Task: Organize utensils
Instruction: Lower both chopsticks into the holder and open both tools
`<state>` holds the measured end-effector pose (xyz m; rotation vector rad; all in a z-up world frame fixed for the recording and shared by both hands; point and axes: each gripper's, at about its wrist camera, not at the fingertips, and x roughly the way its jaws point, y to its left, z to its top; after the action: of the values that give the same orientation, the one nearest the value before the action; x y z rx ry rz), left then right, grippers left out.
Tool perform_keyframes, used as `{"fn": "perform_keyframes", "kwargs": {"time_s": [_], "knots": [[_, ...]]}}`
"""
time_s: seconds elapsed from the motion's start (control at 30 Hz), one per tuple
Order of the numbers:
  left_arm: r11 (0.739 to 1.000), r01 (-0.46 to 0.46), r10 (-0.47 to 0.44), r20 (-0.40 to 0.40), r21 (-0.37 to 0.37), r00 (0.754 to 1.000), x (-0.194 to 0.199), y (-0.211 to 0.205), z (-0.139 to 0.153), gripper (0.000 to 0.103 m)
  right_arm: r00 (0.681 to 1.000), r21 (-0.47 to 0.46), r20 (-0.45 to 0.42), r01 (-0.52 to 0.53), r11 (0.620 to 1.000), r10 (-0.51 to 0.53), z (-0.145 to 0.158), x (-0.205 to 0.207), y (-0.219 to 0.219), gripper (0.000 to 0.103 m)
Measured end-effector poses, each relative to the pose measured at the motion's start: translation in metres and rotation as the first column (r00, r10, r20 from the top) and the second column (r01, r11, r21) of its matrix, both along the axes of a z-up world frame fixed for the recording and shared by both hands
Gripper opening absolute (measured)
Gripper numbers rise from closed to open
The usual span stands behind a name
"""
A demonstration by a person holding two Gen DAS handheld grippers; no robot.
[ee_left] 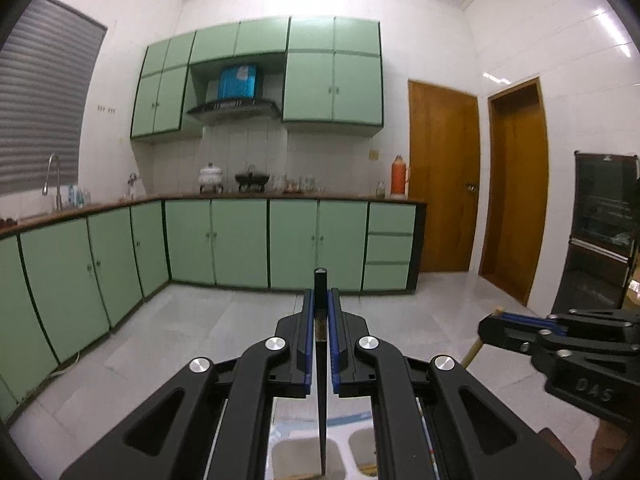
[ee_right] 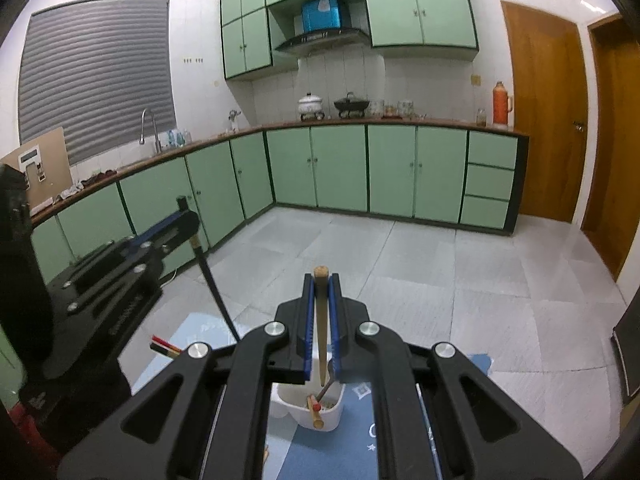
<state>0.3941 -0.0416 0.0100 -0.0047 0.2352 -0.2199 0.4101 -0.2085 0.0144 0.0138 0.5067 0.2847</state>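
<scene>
**Both grippers clamped on chopsticks above the holder**

Left gripper [ee_left: 320, 300] has its blue-lined jaws pressed in on a black chopstick [ee_left: 321, 380], which runs down between them with its blunt end poking out past the fingertips and its thin end pointing toward a white utensil holder [ee_left: 298, 456] below. In the right wrist view the same dark stick [ee_right: 214, 288] slants down from the left gripper [ee_right: 186, 216] toward the blue mat [ee_right: 332, 456].

The right gripper [ee_right: 321, 284] is likewise closed on a utensil: a light wooden chopstick [ee_right: 322, 336], gripped near its thick end, with the tapered tip hanging just over the white utensil holder [ee_right: 320, 416]. That holder sits on the blue mat and already contains some sticks, among them a wooden one with a red band [ee_right: 314, 406]. More sticks with red and dark ends [ee_right: 164, 345] lie to the left, on the mat's edge.

From the left wrist camera, the right gripper [ee_left: 496, 322] shows at the right edge, its wooden chopstick [ee_left: 472, 354] angling down beneath it. Green cabinets [ee_left: 240, 240] and a tiled floor [ee_left: 200, 340] fill the background.
</scene>
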Motion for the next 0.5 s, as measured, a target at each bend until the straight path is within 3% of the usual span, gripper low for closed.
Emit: {"fn": "perform_keyframes", "kwargs": {"time_s": [0.17,0.27,0.33,0.5], "knots": [[1.000,-0.009,0.009,-0.077,-0.006,0.997,0.008,0.011,-0.021,0.007,0.999,0.005,-0.043,-0.013,1.000,0.013,-0.015,0.006,0.004,0.009],[1.000,-0.003,0.003,-0.085,-0.008,0.996,0.000,0.015,-0.020,0.016,0.999,0.006,-0.040,0.004,1.000,-0.003,-0.015,0.005,0.001,0.013],[1.000,-0.008,0.008,-0.076,0.005,0.997,-0.008,0.017,-0.016,0.029,0.999,0.012,-0.028,0.023,1.000,-0.022,-0.013,0.000,-0.004,0.023],[1.000,-0.004,0.005,-0.055,0.006,0.998,-0.042,0.025,-0.006,0.048,0.997,0.018,0.031,0.076,0.997,-0.077,-0.007,-0.032,-0.018,0.050]]}}
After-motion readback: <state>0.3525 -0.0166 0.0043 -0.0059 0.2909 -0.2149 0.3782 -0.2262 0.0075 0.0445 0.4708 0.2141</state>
